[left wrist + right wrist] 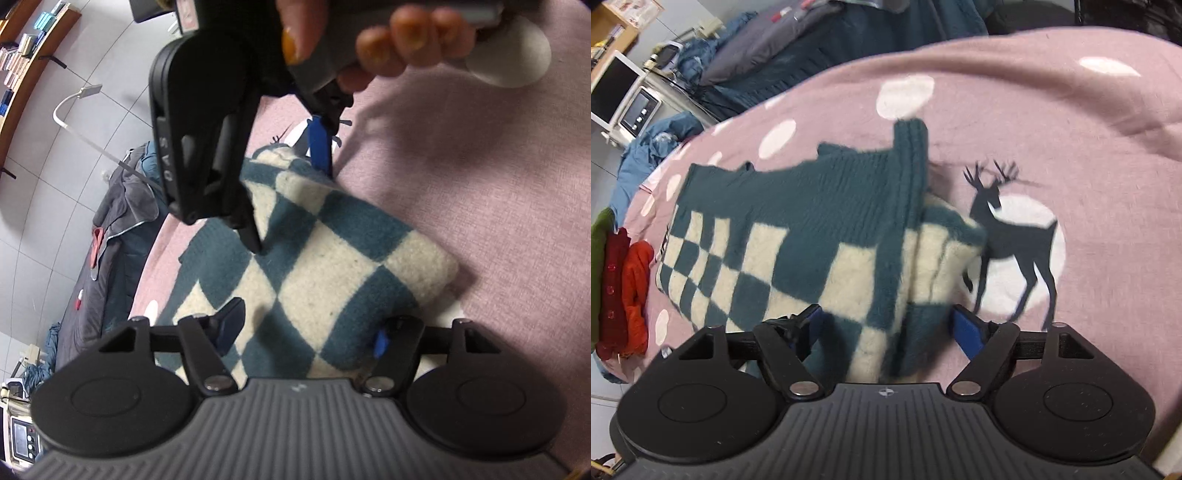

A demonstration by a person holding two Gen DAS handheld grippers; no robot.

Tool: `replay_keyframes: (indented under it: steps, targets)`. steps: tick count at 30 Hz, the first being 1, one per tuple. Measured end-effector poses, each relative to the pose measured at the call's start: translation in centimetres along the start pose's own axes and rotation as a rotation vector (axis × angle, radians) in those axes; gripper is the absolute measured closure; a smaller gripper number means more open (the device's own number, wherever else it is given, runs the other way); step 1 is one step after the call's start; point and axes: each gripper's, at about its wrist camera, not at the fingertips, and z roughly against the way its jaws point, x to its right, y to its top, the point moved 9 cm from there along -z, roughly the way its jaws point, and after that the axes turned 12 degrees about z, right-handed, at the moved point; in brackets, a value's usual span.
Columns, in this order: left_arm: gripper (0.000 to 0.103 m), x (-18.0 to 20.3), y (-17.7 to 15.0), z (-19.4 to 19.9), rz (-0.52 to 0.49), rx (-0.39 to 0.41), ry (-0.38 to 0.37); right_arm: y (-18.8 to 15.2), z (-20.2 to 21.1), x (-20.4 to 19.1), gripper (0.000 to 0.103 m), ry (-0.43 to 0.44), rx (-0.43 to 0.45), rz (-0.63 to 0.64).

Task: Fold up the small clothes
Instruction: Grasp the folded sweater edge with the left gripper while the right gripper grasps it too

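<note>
A teal and cream checkered knit sweater (325, 266) lies folded on a pink blanket (480, 177). My left gripper (306, 328) is open, its jaws straddling the near edge of the sweater. My right gripper (291, 199) enters the left wrist view from above, held by a hand, its fingers spread and touching the sweater's far part. In the right wrist view the sweater (798, 236) fills the middle, and my right gripper (890, 325) is open with the folded edge between its jaws. A ribbed teal cuff (910, 155) sticks up at the far edge.
The pink blanket (1071, 129) has white dots and a black deer print (1015, 236). Red and orange clothes (624, 291) are stacked at its left edge. Dark bedding (812, 40) and a white appliance (631, 103) lie beyond. A grey jacket (110, 229) lies left.
</note>
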Motion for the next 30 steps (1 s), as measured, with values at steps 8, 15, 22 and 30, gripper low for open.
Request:
replay_keyframes:
  steps: [8, 15, 22, 30]
  targets:
    - [0.033, -1.1, 0.0, -0.5, 0.067, -0.019, -0.028, 2.1, -1.3, -0.6, 0.0, 0.024, 0.046, -0.055]
    - [0.045, -1.3, 0.0, -0.6, 0.076, -0.017, -0.059, 2.4, -1.5, 0.0, 0.0, 0.001, 0.058, -0.071]
    - [0.062, -1.2, -0.1, -0.4, 0.09, -0.036, -0.096, 2.0, -0.8, 1.5, 0.053, -0.01, 0.054, -0.129]
    - [0.077, -3.0, -0.6, 0.1, 0.138, -0.028, -0.129, 3.4, 0.5, -1.0, 0.068, 0.005, 0.101, -0.143]
